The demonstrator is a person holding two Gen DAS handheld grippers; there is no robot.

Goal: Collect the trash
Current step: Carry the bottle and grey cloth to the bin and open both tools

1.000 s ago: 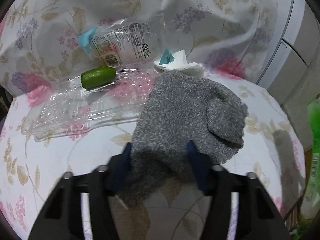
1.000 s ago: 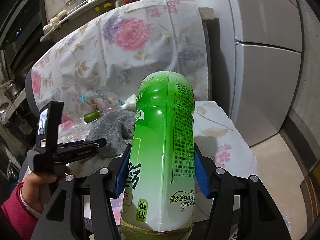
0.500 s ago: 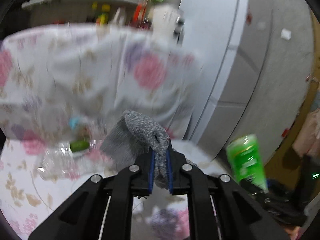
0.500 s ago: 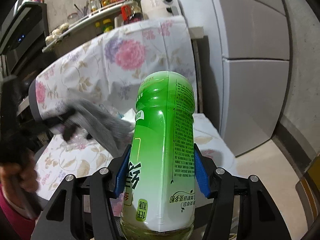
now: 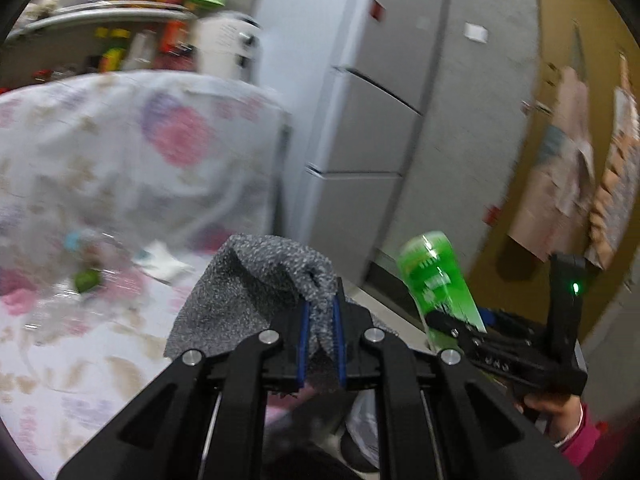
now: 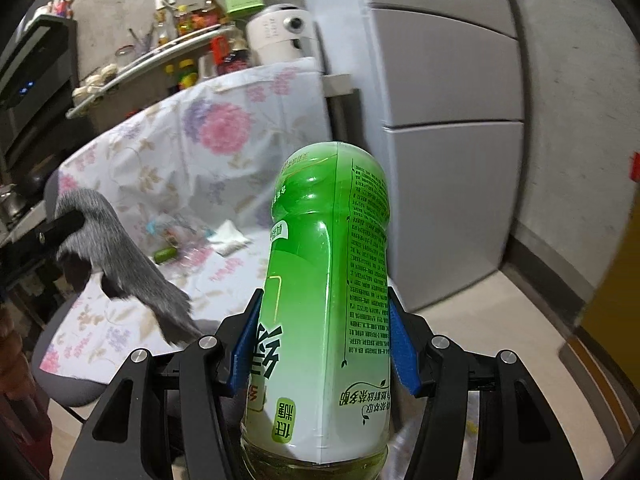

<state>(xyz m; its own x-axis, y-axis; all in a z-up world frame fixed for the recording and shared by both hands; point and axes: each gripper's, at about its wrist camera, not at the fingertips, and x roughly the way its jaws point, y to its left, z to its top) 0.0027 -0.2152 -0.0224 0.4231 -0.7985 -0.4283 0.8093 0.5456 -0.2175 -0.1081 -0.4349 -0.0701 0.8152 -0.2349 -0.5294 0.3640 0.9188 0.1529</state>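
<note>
Trash is being carried off: the grey sock [image 5: 256, 280] is hanging pinched in the left gripper [image 5: 320, 320] fingers above the floral counter [image 5: 80, 360], and the right gripper [image 6: 324, 344] is clamping the green bottle [image 6: 332, 280]. Next, both likely need a bin; none is showing.

The left tongs [image 5: 320, 320] hold a sock [image 5: 256, 280] above the near part of the cloth-covered worktop [image 6: 132, 320]. To their right, the right tongs [image 6: 326, 344] hold a bottle [image 6: 332, 280]. Farther back on the cloth lie a lime [image 6: 165, 255], a plastic wrapper [image 6: 168, 228] behind it, and a tissue [image 6: 230, 240] to the right. A fridge [image 6: 440, 120] stands right of the worktop, a shelf [image 6: 152, 60] behind it.
</note>
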